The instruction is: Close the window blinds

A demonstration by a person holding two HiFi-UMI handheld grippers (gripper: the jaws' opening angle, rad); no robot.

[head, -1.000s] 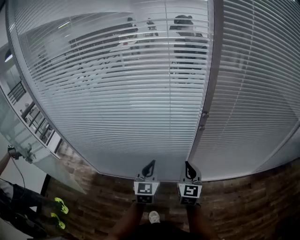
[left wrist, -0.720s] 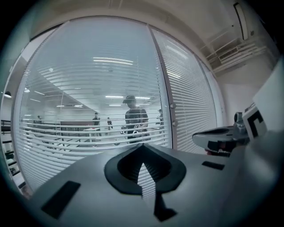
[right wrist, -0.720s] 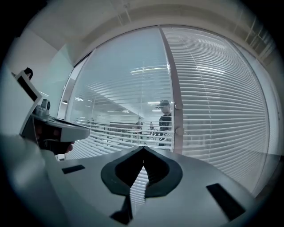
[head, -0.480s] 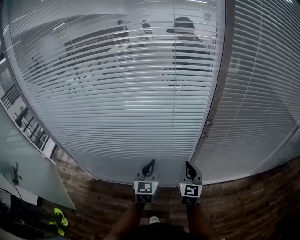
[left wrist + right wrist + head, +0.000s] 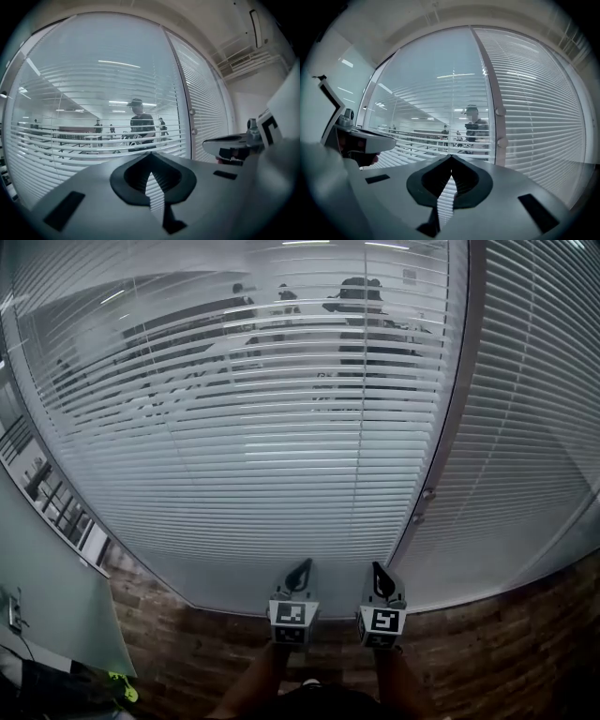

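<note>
The left blind (image 5: pixel 244 465) hangs to the left of the grey frame post (image 5: pixel 448 437). Its slats lie flat enough that a lit room shows between them. The right blind (image 5: pixel 534 427) hangs to the right of the post, and its slats look packed tighter, with little showing through.

Two small round knobs (image 5: pixel 421 506) sit low on the post. A thin vertical line (image 5: pixel 361 399) runs down the left blind just beside the post. It may be a cord or a wand, but the view is too coarse to tell which.

A figure in a dark cap (image 5: pixel 361 310) appears high up, left of the post.

Both claws point level at the window, side by side near the post's foot and above the wood-patterned floor (image 5: pixel 187 652). The left claw (image 5: pixel 300 565) is left of the foot and the right claw (image 5: pixel 377 569) is nearly beneath it. Each claw has its tips pressed together and grips nothing. Neither touches a blind.
</note>
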